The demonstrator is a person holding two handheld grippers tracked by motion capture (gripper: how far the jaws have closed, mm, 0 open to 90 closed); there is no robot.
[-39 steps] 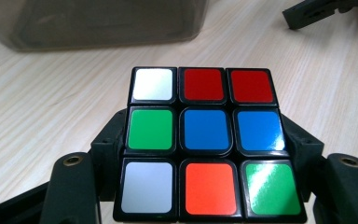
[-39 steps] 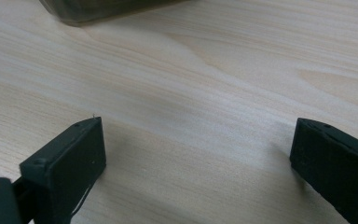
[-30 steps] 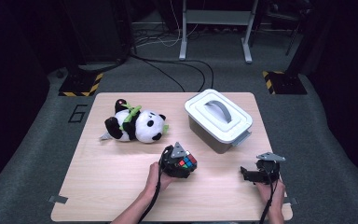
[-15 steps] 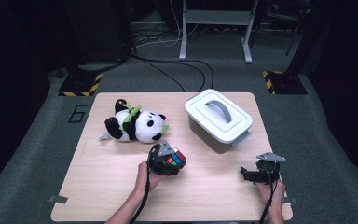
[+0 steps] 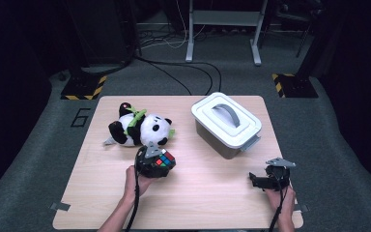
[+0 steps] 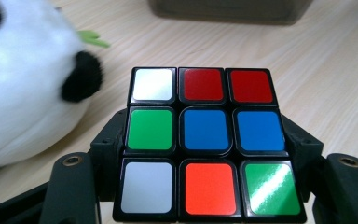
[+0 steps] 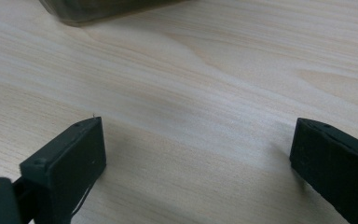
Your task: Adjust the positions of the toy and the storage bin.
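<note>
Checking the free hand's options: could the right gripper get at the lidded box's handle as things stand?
Probably yes. The right gripper is open with nothing between its jaws, and bare table lies between it and the box. The handle on the lid is uncovered.

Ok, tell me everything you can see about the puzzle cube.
The puzzle cube is a three-by-three twisty cube, black glossy plastic with coloured stickers. It is scrambled: the face toward the left gripper view reads white, red, red; green, blue, blue; white, orange, green. The left tongs clamp it at its sides, by the plush panda, above the wooden table.
</note>
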